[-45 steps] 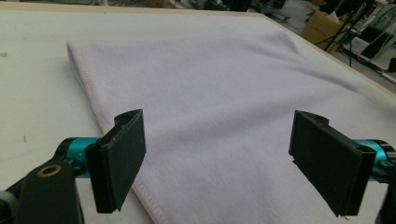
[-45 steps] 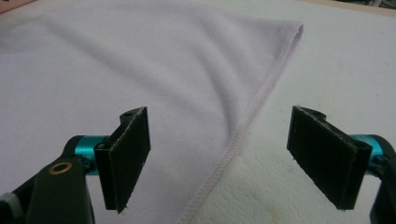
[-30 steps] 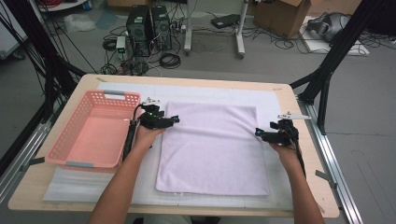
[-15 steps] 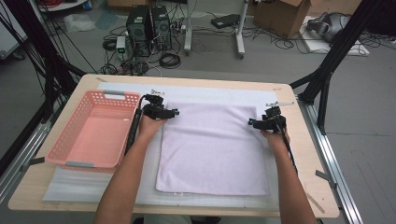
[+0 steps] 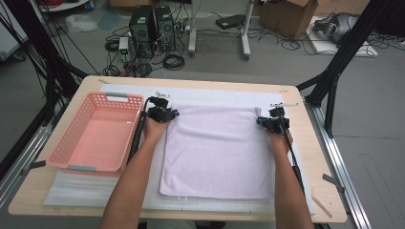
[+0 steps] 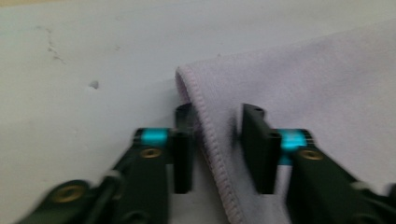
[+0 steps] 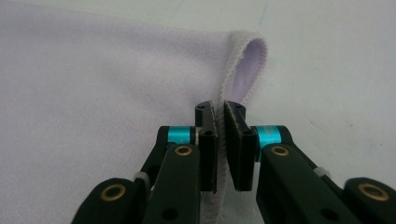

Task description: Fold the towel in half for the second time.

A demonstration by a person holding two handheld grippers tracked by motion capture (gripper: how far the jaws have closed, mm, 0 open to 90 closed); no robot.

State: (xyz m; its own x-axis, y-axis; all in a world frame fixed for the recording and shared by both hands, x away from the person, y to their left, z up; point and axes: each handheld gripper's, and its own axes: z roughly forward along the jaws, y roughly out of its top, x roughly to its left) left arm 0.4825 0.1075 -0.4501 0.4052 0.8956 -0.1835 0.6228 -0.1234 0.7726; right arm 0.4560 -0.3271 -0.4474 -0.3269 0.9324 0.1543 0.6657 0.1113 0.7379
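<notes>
Both our hands have slid forward along the cloth's side edges since a second ago, and both pairs of jaws have just been closing with the hem between them. Our right gripper [image 7: 220, 122] now pinches the folded-up hem of the lilac towel [image 5: 215, 150] at its far right corner, the pads pressing on the stitched edge so that a small loop of cloth stands up at twelve o'clock from the fingertips. Our left gripper [image 6: 219, 128] sits astride the hem at the far left corner; in its own blurred view a gap shows between the jaws with the edge running through it, yet we judge the grip closed on the cloth. In the high view the left gripper [image 5: 161, 113] lies at ten o'clock from the towel's middle and the right gripper [image 5: 273, 123] at two o'clock. Our towel lies flat on the white mat [image 5: 95, 188], with the pink basket [image 5: 71, 160] just beside it at nine o'clock, on the wooden table [image 5: 43, 198]. To fold well, we should lift both corners together and level, keep the far edge taut between us, and carry it towards the near edge without dragging the cloth askew
</notes>
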